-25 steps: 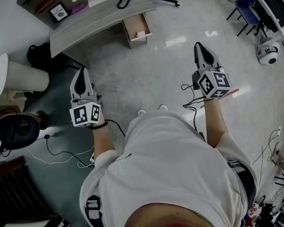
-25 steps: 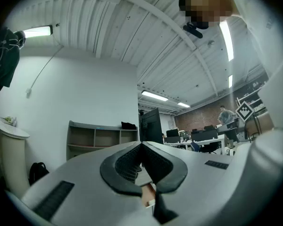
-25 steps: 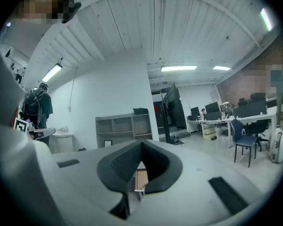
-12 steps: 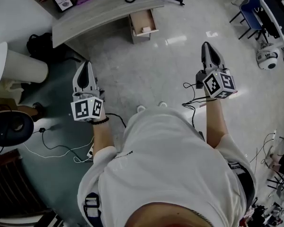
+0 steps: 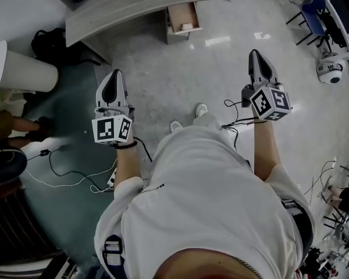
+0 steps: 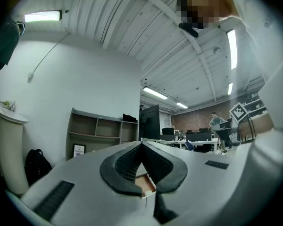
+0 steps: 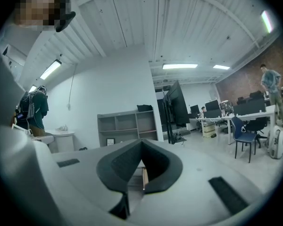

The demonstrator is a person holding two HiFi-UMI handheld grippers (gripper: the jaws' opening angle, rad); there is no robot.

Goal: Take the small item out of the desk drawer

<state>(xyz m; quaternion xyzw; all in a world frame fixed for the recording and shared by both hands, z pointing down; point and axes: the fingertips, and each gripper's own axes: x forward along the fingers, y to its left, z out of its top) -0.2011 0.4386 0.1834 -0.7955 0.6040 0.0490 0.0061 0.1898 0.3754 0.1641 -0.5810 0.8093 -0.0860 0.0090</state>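
Note:
The grey desk (image 5: pixel 122 13) stands at the top of the head view, its wooden drawer (image 5: pixel 175 17) pulled open. A small pale item (image 5: pixel 187 26) lies inside. My left gripper (image 5: pixel 114 73) and right gripper (image 5: pixel 255 53) are held level over the floor, well short of the desk, both shut and empty. In the left gripper view the shut left gripper (image 6: pixel 141 144) frames the drawer (image 6: pixel 142 183) far ahead. The right gripper view shows the shut right gripper (image 7: pixel 141 141) with the drawer (image 7: pixel 144 175) also in its gap.
A white round pedestal (image 5: pixel 17 71) and a black bag (image 5: pixel 46 42) sit left of the desk. Cables (image 5: pixel 70 176) trail on the floor at left. A blue chair (image 5: pixel 308 10) and a white device (image 5: pixel 328 68) stand at right. A shelf unit (image 6: pixel 96 135) backs the desk.
The desk and drawer have slid toward the top edge of the head view and a shoe has stepped forward. Both grippers stay shut; the left one has shifted right and lower in the picture.

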